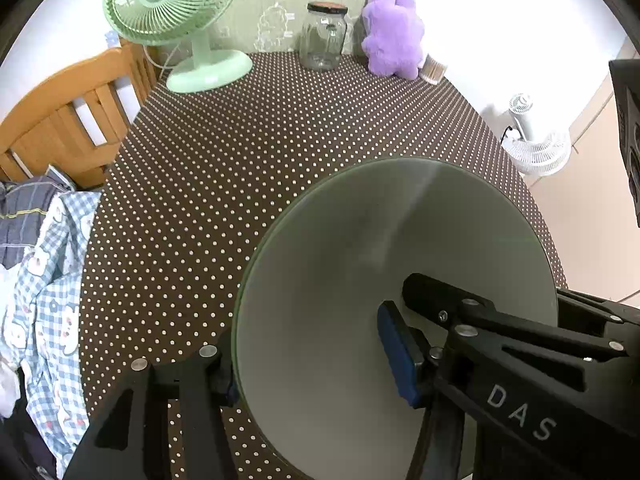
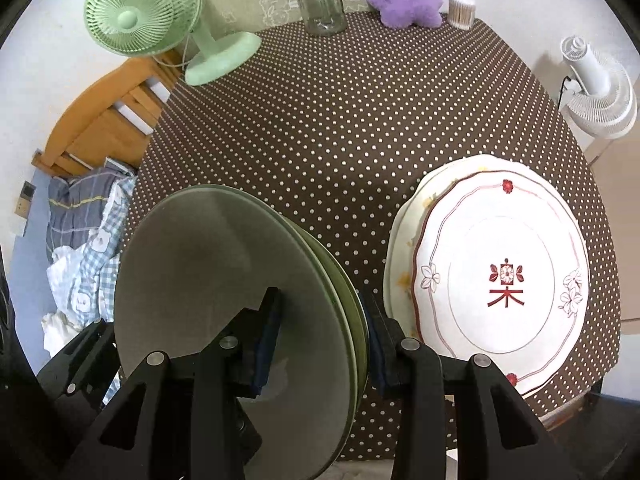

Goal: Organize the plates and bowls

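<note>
A pale green plate (image 1: 352, 280) is held tilted on edge above the dotted table. My left gripper (image 1: 308, 372) is shut on its rim, one blue-padded finger on the face, the other behind. In the right wrist view my right gripper (image 2: 320, 344) is shut on the same green plate (image 2: 208, 280), which looks like two stacked green plates. To its right a white plate with red flower pattern (image 2: 508, 272) lies on a second white plate (image 2: 400, 248) on the table.
The table has a brown polka-dot cloth (image 1: 240, 168). At its back stand a green fan (image 1: 176, 12), a glass jar (image 1: 322, 36), a purple plush toy (image 1: 394, 36) and a toothpick pot (image 2: 461, 12). A wooden chair (image 1: 72, 112) with clothes (image 1: 44, 280) stands left; a white fan (image 2: 596, 92) right.
</note>
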`<action>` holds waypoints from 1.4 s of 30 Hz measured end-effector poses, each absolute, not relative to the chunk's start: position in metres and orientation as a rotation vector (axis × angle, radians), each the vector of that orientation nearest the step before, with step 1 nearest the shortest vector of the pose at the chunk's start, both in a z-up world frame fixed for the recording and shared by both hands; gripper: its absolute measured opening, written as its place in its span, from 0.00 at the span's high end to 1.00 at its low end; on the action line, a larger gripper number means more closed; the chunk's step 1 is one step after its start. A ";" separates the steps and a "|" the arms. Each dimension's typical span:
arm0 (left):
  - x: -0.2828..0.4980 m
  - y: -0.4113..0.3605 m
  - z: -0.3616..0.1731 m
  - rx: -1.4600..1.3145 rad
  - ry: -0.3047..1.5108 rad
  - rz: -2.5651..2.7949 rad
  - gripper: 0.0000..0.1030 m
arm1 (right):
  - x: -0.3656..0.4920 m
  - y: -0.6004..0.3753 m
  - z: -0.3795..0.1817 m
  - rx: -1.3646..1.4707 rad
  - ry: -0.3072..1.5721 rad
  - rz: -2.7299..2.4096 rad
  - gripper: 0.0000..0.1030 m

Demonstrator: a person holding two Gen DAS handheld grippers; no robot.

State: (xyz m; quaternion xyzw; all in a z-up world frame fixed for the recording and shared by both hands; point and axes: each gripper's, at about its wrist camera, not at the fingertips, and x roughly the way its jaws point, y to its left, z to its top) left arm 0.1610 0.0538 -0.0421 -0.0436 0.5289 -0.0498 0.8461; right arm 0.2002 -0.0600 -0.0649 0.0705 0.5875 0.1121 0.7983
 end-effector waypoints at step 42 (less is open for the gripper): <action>0.181 -0.080 -0.035 -0.125 1.118 -0.067 0.44 | 0.210 -0.200 -0.043 0.161 1.251 0.274 0.59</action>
